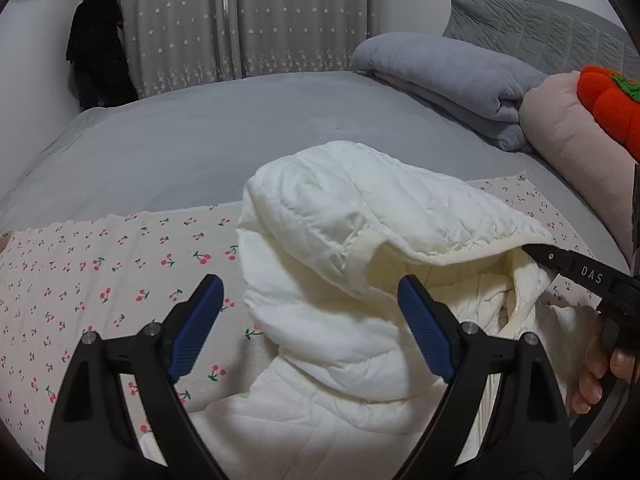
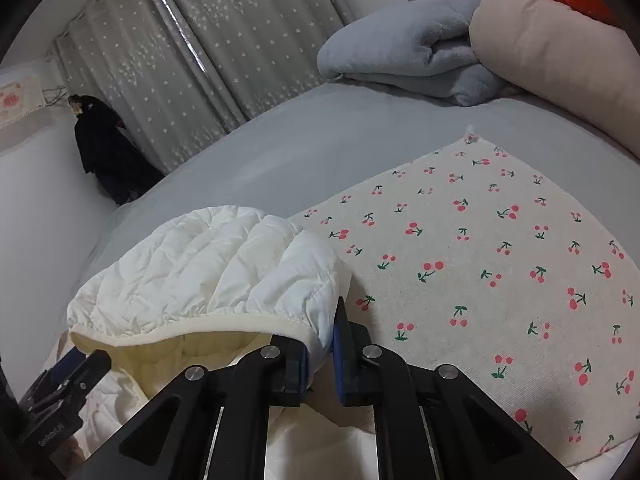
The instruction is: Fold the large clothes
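Observation:
A white quilted padded jacket (image 1: 352, 264) lies bunched on a cherry-print cloth (image 1: 100, 280) on the bed. My left gripper (image 1: 310, 300) is open, its blue-padded fingers on either side of the jacket's near folds, holding nothing. My right gripper (image 2: 322, 340) is shut on the jacket's cream-edged hem (image 2: 316, 336) and lifts that flap above the cloth (image 2: 480, 260). The right gripper's black finger also shows in the left wrist view (image 1: 580, 272), at the raised hem. The left gripper shows at the lower left of the right wrist view (image 2: 76, 368).
A grey bedsheet (image 1: 200, 132) lies beyond the cloth. A folded grey blanket (image 1: 452, 76), a beige pillow (image 1: 568, 128) and an orange plush toy (image 1: 612, 100) sit at the right. Star-print curtains (image 1: 240, 20) and a dark hanging garment (image 1: 96, 52) stand behind the bed.

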`<state>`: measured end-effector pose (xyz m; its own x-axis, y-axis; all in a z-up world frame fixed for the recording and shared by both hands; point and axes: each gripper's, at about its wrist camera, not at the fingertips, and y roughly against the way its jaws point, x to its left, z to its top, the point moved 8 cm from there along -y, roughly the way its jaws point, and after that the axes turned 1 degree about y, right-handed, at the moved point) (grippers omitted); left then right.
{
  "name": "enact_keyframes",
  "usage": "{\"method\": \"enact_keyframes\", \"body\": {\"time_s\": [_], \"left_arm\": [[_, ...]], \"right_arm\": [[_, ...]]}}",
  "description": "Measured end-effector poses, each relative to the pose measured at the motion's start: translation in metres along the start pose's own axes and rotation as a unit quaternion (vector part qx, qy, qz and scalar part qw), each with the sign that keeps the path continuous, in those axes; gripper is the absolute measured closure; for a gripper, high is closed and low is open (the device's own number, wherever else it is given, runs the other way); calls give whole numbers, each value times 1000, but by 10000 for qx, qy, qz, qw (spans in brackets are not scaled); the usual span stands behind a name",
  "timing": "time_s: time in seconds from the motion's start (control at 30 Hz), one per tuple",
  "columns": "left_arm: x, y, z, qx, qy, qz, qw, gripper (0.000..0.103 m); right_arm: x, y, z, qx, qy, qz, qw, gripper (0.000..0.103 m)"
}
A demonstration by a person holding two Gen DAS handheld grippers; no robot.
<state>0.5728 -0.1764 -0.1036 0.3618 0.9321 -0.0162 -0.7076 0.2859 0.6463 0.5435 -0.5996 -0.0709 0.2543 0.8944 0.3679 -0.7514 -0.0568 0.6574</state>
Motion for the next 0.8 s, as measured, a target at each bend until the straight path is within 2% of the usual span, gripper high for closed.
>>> {"method": "enact_keyframes", "body": {"time_s": [0.07,0.13,0.17,0.2,0.23,0.27,0.33,0.4,0.43,0.47,0.5,0.6,0.67,0.7,0.73,0.8], "left_arm": [[6,-6,4,66,82,116,9999,14],[27,-9,5,21,561,481,9973,32],[45,-15,0,189,908,761,9928,48],[62,-27,-12,544,1274,897,9863,52],[74,-43,-28,950,1611,832,9788,54],[78,-51,-35,1038,1737,714,9767,53],[71,-48,-29,1028,1334,876,9818,53],[62,-47,-27,1156,974,936,9841,42],[58,-44,-25,1153,855,867,9858,41],[53,-39,-23,1120,711,751,9883,38],[48,-36,-21,1132,520,660,9900,33],[41,-22,-16,1265,-88,506,9906,23],[36,-11,-13,1364,-365,107,9899,23],[34,-5,-12,1415,-420,-113,9890,22],[33,1,-10,1437,-450,-321,9881,20],[35,8,-2,1377,-495,-681,9869,14]], "right_arm": [[1,1,0,-5,5,5,10000,94],[0,2,-1,-20,3,-27,10000,95],[-2,2,-1,-31,-17,-100,9999,95],[-5,2,-1,-5,-43,-203,9998,95],[-8,-2,-4,116,-84,-285,9995,95],[-9,-10,-10,355,-113,-238,9990,95],[-6,-24,-23,772,-19,-198,9968,95],[-2,-22,-23,766,135,-246,9967,95],[-2,-22,-23,774,155,-237,9966,94],[-1,-21,-23,786,156,-194,9966,92],[1,-20,-22,815,168,-115,9965,85],[9,-13,-23,1076,435,-96,9932,75],[8,-7,-21,1249,526,-103,9907,65],[5,-2,-18,1274,422,-23,9910,56],[4,3,-16,1296,265,96,9912,50],[4,11,-11,1335,-114,539,9895,44]]}}
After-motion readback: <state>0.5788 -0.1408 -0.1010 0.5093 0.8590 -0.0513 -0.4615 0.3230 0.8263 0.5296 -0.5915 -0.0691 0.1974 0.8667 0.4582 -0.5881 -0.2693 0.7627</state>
